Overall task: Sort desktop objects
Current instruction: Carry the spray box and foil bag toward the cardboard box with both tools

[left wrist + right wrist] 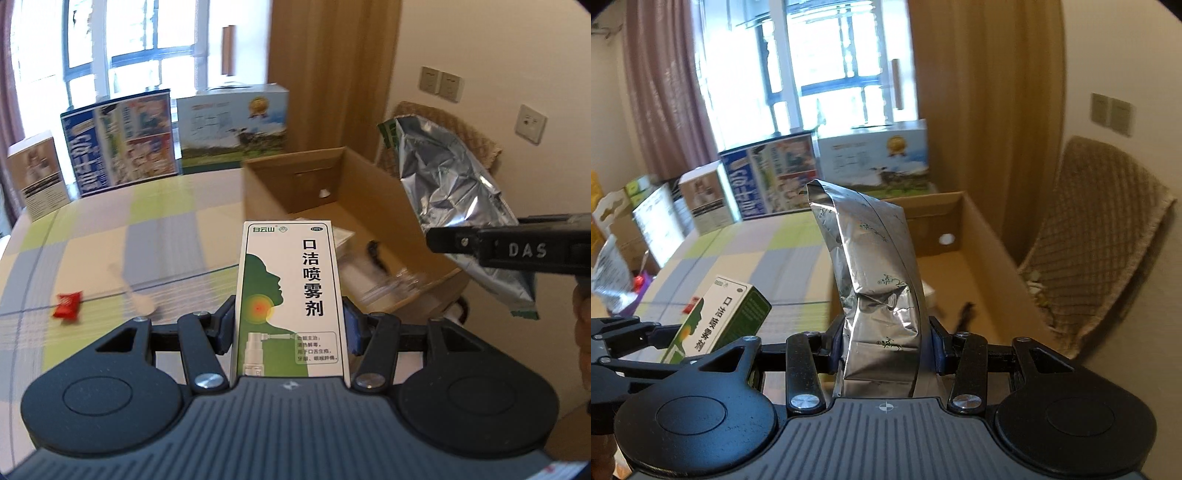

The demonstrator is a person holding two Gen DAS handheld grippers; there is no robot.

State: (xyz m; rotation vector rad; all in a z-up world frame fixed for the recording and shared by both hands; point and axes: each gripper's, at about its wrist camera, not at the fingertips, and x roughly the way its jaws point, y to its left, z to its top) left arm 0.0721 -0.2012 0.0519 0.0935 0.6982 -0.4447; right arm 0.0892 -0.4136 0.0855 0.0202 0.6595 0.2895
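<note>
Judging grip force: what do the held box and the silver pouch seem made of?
Spray box: printed paperboard, smooth, sharp flat edges. Silver pouch: probably metallised foil film, shiny and creased. Big open box: plain brown cardboard, matte.

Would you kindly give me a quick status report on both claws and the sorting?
Left claw shut on white-and-green spray carton. Right claw shut on crinkled silver foil pouch. Open brown cardboard box just ahead, path clear.

Crinkled foil pouch (882, 295) (shiny), matt cardboard box (373, 192)
</note>
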